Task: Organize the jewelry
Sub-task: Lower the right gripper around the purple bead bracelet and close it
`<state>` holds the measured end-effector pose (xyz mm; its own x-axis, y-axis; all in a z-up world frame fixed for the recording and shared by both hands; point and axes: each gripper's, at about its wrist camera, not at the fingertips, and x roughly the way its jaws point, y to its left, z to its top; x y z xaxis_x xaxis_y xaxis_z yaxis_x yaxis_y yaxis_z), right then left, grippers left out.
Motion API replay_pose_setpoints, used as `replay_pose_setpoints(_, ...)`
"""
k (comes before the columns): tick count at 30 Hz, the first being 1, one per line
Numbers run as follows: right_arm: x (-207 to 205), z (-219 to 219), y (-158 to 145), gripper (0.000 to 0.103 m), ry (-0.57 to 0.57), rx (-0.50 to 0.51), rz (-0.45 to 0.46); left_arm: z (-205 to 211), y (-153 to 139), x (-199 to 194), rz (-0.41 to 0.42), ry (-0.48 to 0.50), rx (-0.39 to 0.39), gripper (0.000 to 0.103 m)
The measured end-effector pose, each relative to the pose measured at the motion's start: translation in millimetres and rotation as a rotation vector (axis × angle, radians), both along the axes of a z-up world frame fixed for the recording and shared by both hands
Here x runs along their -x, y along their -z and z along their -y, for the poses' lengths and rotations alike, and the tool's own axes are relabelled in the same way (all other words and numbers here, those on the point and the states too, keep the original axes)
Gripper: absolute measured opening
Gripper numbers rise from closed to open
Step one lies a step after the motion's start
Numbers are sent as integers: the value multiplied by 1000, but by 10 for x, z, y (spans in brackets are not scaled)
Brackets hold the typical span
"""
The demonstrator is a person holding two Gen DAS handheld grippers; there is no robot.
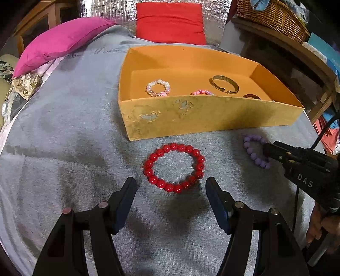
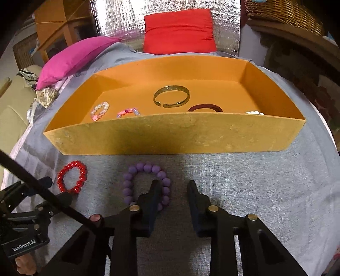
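Note:
A red bead bracelet [image 1: 148,163] lies flat on the grey cloth just beyond my left gripper [image 1: 171,182], whose fingers stand wide open on either side of its near edge. A purple bead bracelet [image 2: 136,168] lies in front of the orange box [image 2: 170,135]. My right gripper [image 2: 173,186] is low over it, with the left finger inside the ring and the bracelet's right side between the fingers. The right pad stands clear of the beads. Inside the box lie a gold bangle [image 2: 171,96], a pearl-and-pink bracelet [image 2: 99,110], a pink bracelet [image 2: 127,112] and a dark band [image 2: 205,108].
The box's tall near wall [image 1: 201,116] stands between both bracelets and the box floor. A pink cushion [image 1: 59,42] and a red cushion [image 1: 170,21] lie behind it. A wicker basket [image 1: 274,19] sits on a shelf at the far right.

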<state>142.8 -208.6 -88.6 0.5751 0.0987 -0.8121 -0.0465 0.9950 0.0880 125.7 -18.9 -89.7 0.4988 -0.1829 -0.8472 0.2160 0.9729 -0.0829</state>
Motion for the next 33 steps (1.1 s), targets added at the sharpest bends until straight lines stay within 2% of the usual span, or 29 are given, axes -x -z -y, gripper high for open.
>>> replay_pose_setpoints(13,115,454,-25,25,78,22,-6,34,3,-12,6,12,12,68)
replay_pose_setpoints(33,211,719,-37,27,97,-108,-35,170,44,-65,13,19,-15,68)
